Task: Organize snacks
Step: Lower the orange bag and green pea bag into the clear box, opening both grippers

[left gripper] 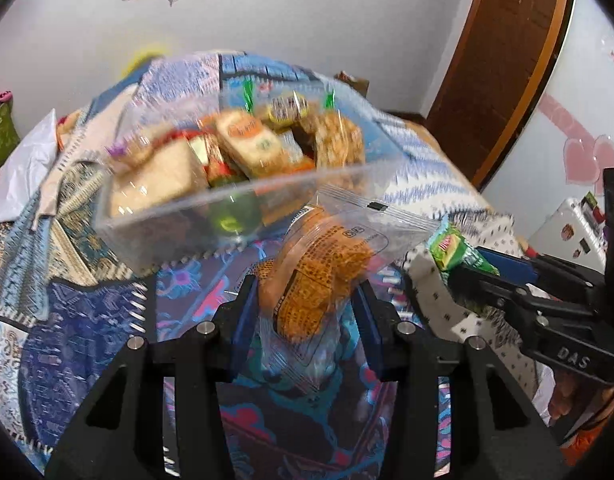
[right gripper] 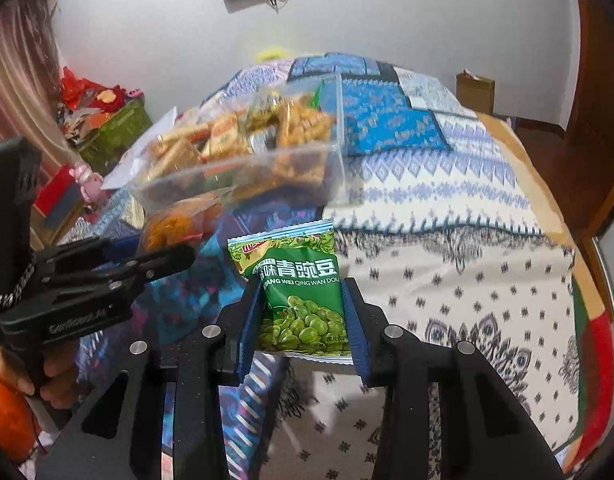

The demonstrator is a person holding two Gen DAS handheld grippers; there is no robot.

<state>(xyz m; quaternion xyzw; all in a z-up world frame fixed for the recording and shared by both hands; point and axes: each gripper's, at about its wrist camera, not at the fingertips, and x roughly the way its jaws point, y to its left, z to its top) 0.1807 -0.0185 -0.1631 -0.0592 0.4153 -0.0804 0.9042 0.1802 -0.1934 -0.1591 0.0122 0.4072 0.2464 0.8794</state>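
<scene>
Holding: orange snack packet [left gripper: 319,276] is clamped by left gripper [left gripper: 307,300]; green pea packet [right gripper: 303,292] by right gripper [right gripper: 303,312].
Risk: near wall of full clear box [left gripper: 179,216] may be struck, spilling snacks onto bed [right gripper: 447,240].

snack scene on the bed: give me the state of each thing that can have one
clear plastic bin: open-topped, packed with wrapped snacks
clear packet of orange snacks: sealed, clamped in left gripper
green pea packet: sealed, upright, clamped in right gripper
</scene>
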